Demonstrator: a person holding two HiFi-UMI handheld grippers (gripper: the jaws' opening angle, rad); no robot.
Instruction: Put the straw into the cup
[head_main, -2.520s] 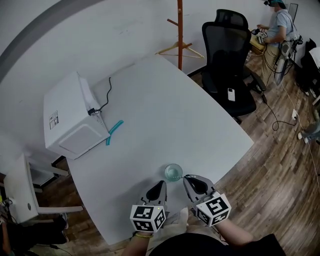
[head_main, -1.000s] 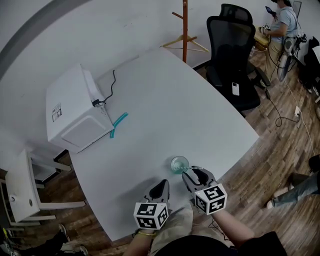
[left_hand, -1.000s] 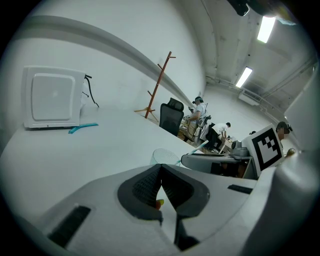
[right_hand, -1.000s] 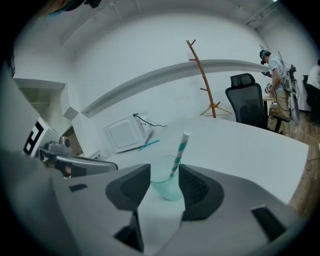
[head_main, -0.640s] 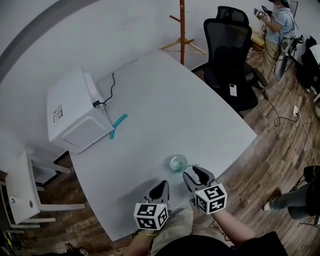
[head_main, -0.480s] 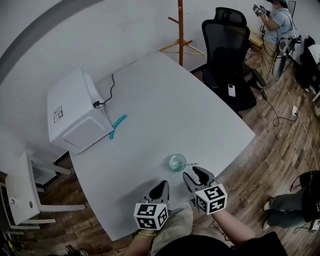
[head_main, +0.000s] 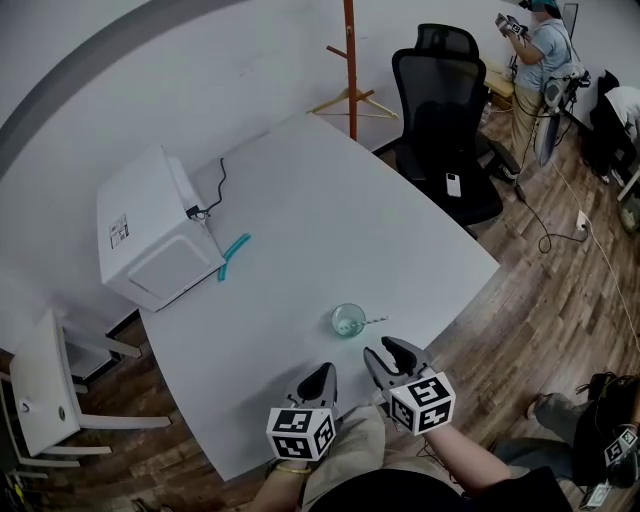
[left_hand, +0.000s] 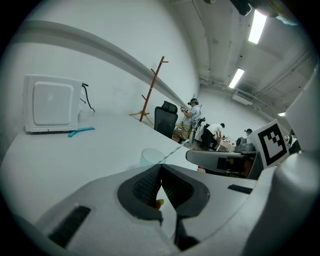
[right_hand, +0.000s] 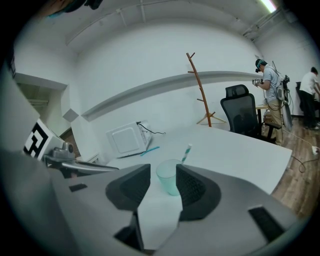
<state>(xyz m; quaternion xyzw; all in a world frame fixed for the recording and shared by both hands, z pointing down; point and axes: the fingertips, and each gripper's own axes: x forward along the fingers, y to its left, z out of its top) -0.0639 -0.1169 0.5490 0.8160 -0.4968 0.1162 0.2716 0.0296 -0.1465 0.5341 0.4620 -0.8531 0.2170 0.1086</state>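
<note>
Inside cup (head_main: 348, 320), straw (head_main: 376, 320); right gripper (head_main: 381, 348) farther back.

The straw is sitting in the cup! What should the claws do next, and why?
Probably just pull the right claw back a little, away from the cup, and rest it. The straw already leans inside the cup with its top over the rim. The right claw is open, holds nothing and is apart from the cup. The left claw is shut and empty, so the job looks done.
</note>
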